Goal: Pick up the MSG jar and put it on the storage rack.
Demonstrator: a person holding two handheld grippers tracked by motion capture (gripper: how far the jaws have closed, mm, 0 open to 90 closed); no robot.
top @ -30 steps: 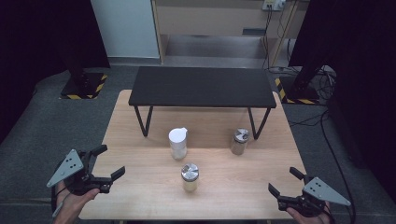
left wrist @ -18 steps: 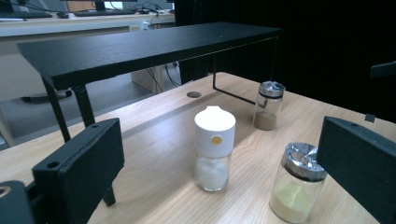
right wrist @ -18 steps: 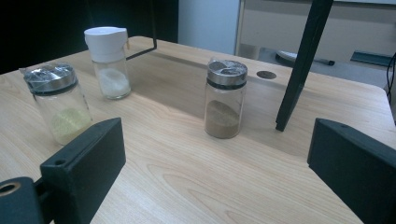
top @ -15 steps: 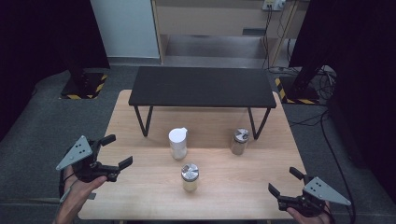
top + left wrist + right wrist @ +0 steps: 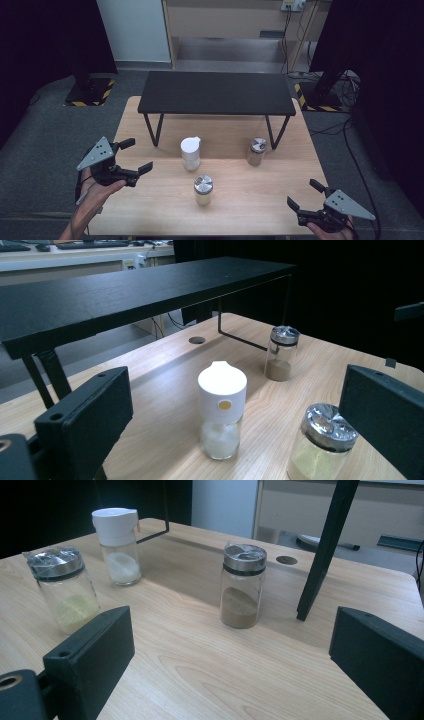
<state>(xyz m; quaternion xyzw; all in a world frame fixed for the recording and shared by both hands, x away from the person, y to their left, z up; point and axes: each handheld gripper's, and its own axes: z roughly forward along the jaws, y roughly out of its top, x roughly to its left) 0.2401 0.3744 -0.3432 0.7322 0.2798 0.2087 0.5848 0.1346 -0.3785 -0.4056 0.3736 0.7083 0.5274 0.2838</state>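
Observation:
Three jars stand on the wooden table (image 5: 280, 175). A white-capped jar of white grains (image 5: 190, 153) is in the middle. A metal-lidded jar of yellow powder (image 5: 203, 189) stands nearer to me. A metal-lidded jar of brown powder (image 5: 256, 151) sits to the right. My left gripper (image 5: 136, 155) is open over the table's left edge, left of the white-capped jar and apart from it. In the left gripper view that jar (image 5: 222, 410) stands between the jaws, farther off. My right gripper (image 5: 303, 193) is open at the front right corner, holding nothing.
A low black bench (image 5: 217, 92) on thin metal legs spans the back half of the table, with its legs (image 5: 275, 132) just behind the jars. A cable hole (image 5: 287, 559) is in the tabletop under the bench.
My left gripper has moved right and forward, from off the table's left side to over its left edge. The right gripper and the jars have stayed put.

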